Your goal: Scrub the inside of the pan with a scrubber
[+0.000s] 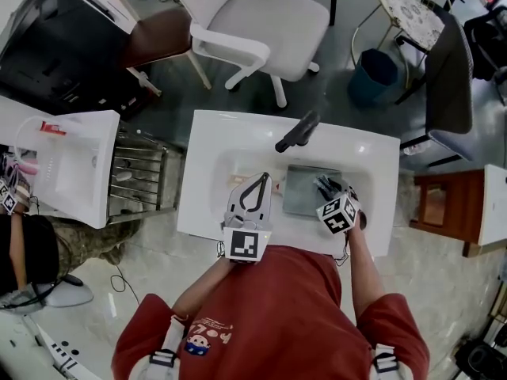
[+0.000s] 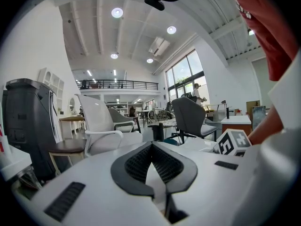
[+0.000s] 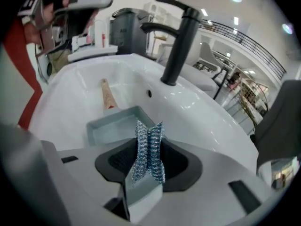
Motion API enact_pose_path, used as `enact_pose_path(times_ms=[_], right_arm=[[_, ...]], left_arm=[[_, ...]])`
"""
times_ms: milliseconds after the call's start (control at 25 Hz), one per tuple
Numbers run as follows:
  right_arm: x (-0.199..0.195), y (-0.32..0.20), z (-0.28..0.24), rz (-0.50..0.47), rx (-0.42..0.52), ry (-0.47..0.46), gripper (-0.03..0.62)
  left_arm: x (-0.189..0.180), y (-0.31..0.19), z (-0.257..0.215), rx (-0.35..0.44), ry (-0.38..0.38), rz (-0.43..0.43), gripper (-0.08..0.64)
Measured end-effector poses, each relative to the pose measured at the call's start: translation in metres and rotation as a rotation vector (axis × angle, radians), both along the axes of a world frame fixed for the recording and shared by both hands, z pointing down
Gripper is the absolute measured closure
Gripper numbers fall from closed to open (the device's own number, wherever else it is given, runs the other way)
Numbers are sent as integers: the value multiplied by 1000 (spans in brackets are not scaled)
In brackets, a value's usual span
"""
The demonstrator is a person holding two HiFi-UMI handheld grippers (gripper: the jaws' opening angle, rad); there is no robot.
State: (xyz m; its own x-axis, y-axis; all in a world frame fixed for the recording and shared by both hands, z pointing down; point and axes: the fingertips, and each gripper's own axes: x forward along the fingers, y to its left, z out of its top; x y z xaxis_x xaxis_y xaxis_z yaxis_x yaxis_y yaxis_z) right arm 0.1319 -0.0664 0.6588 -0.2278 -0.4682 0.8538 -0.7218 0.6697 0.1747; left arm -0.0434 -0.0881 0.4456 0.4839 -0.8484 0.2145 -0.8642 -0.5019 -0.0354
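Right gripper: jaws clamped on the steel-mesh scrubber, which stands upright between the pads and projects past the tips. Just beyond the tips and slightly to their left, the square pan lies in the sink, with its wooden handle pointing away from the jaws. The mesh and the pan floor appear to be apart.

Lower the tips until only the mesh bears on the floor, keeping the jaw tips off the metal. Use short overlapping strokes on the floor first, then the corners and walls.

Left gripper: jaws closed on nothing, aimed out at the room. It could steady the handle if the pan slides.
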Motion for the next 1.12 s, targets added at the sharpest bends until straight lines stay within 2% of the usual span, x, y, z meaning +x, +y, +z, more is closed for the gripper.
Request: enact_pose_path(times_ms=[160,360,680,920,1120], right_arm=[[9,1,-46,170,98,-127,423],[13,-20,-125,276,285,-226,423],[19,-65,-255,322,600,-323,423],[20,-78,-329,339,778,-373,423],[24,-81,-377,355,921,-406,422]], left_arm=[[0,-3,-5,-2,3,0,548],[6,-9,-23,18,26,5,548],[4,-31,-77,72,62,6,548],[-3,-51,-132,117,109,2,548],[-12,-62,-163,170,118,-12,548]])
